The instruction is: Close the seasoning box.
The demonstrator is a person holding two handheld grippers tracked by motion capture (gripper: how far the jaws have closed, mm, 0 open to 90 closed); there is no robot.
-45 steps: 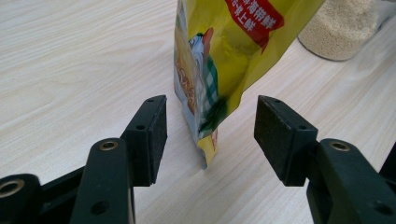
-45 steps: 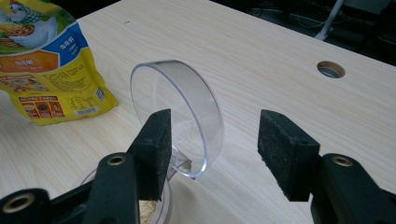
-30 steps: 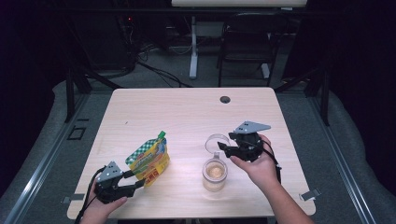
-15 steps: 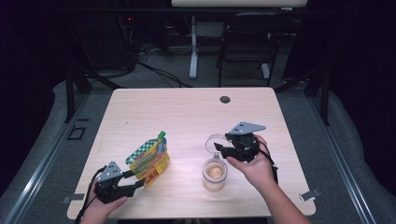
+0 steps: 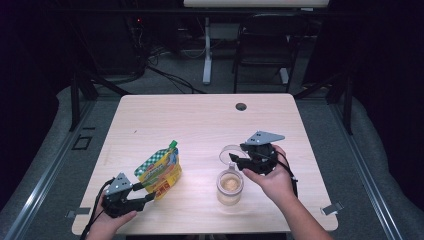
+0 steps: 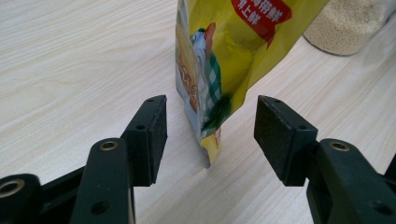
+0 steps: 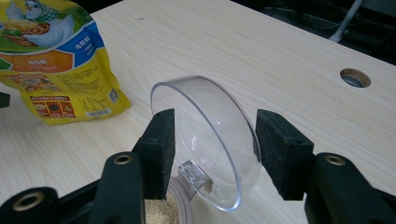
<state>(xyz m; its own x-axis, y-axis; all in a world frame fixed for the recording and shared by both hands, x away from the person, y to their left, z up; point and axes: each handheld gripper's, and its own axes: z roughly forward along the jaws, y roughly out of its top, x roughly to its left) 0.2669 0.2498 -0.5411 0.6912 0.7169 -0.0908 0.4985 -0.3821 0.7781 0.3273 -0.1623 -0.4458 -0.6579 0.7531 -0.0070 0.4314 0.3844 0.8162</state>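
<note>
Jar (image 5: 230, 186) lid (image 7: 205, 140) flipped open between the closing right gripper (image 7: 212, 144), untouched. Left gripper (image 6: 208, 135) gapes around the seasoning pouch (image 6: 224, 60) at nine o'clock; pouring remains.

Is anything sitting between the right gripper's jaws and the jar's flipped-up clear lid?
Nothing visible. The right gripper has its jaws on either side of the clear lid, which stands open over the jar. The jaws have just been closing, with the lid between them.

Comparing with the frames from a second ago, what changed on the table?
The right gripper has just been closing its jaws around the jar's flipped-up clear lid, which stands between the pads. Unmoved: left gripper, open around the yellow pouch, and the jar.
</note>
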